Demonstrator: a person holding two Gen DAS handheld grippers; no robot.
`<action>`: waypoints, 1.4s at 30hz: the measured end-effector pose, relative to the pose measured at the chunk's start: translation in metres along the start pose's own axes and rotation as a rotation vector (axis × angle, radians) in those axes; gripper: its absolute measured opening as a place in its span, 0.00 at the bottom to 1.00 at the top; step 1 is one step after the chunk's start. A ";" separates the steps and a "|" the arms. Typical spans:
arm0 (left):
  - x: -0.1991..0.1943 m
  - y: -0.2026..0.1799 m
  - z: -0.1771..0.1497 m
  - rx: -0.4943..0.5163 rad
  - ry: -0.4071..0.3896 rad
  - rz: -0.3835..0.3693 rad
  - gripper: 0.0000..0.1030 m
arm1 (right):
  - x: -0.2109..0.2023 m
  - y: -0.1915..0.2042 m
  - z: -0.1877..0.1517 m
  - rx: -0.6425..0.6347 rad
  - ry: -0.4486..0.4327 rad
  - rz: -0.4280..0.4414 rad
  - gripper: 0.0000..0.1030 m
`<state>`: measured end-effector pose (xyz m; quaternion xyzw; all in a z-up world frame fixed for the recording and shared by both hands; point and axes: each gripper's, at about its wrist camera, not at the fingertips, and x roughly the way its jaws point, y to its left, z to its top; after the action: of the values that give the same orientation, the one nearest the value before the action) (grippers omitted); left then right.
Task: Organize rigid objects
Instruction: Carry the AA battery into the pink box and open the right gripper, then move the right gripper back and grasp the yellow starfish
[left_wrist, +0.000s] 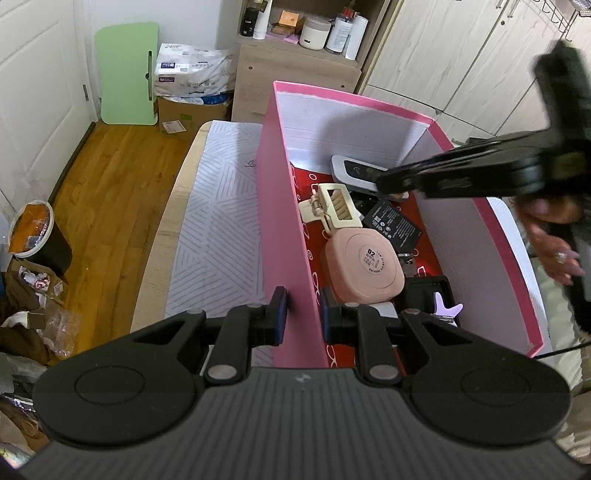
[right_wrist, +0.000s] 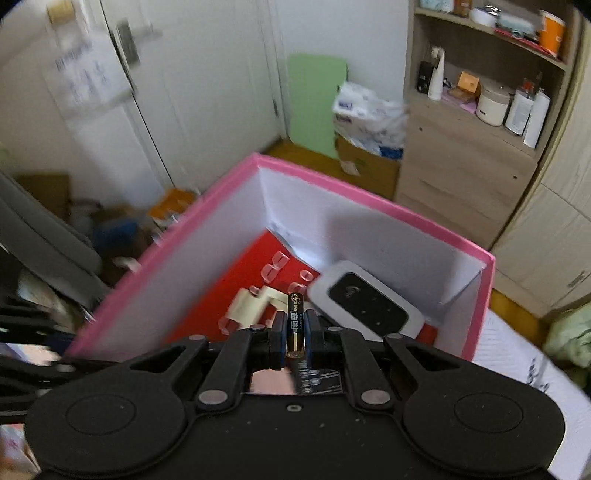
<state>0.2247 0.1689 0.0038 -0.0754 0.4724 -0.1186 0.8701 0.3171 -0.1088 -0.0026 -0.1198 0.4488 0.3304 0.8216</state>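
Battery sits clenched upright in our right gripper above the pink box, while our left gripper pinches its near wall. We lower it toward the red floor beside the near wall, clear of the white device, before releasing.

Readable markings in the pink box

The round label on the pink compact case shows "02" above small print too fine to read. The flat black battery carries white text and symbols, illegible. The gold-and-black cylindrical battery bears printed characters that cannot be read.
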 end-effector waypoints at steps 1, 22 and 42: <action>0.000 -0.001 0.000 0.001 -0.001 0.003 0.16 | 0.004 -0.001 0.002 -0.003 0.023 -0.004 0.12; 0.000 -0.003 0.001 -0.001 0.006 0.007 0.16 | -0.003 -0.015 0.000 0.002 -0.021 -0.010 0.14; 0.004 -0.014 0.007 -0.004 0.034 0.071 0.16 | -0.147 -0.108 -0.137 0.278 -0.293 0.070 0.25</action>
<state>0.2306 0.1548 0.0073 -0.0585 0.4898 -0.0881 0.8654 0.2414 -0.3218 0.0289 0.0597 0.3697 0.3075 0.8748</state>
